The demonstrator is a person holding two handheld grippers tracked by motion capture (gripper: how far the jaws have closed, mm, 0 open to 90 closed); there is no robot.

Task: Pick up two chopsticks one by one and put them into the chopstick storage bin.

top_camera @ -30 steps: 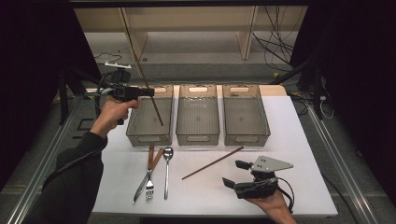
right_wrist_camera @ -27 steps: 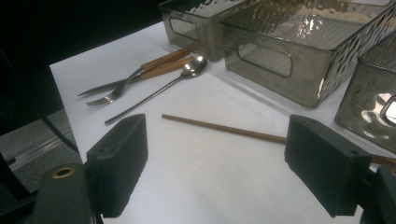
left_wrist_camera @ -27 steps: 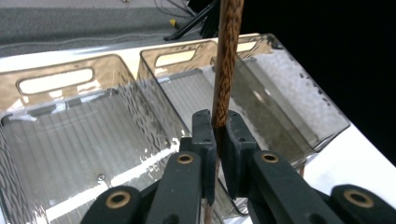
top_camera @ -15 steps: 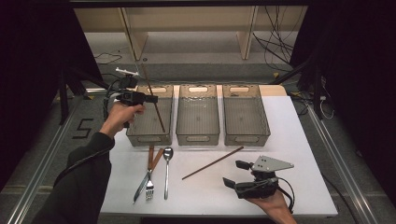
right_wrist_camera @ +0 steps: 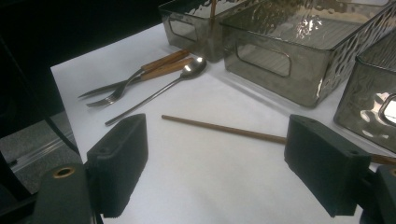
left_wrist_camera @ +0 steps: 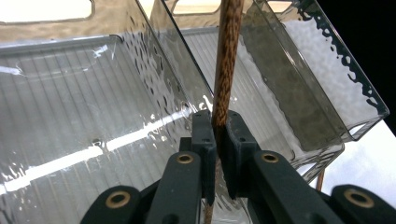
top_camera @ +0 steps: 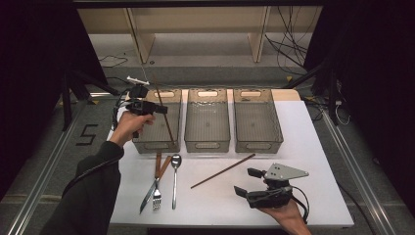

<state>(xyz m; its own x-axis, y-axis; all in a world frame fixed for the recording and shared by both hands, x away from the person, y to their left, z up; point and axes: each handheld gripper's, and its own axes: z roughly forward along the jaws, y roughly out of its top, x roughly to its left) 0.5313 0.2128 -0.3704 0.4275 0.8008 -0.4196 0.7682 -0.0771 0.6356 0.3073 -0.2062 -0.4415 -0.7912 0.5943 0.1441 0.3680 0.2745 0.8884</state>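
You were working in a recording lab: black curtains (top_camera: 29,73) closed you in, loose cables (top_camera: 293,54) trailed behind, and metal rails (top_camera: 44,181) flanked the white surface (top_camera: 313,142).

Left arm stretched forward, dark sleeve, hand wrapped round left gripper (top_camera: 161,108) – held aloft, roughly level, jaws clamped tight on thin stick. Right hand (top_camera: 284,213) low at near edge, palm up under right gripper (top_camera: 248,181) – jaws spread wide, nothing between.

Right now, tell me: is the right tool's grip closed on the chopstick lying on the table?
No. The right tool stands wide open, and the chopstick lies untouched on the white table beyond it.
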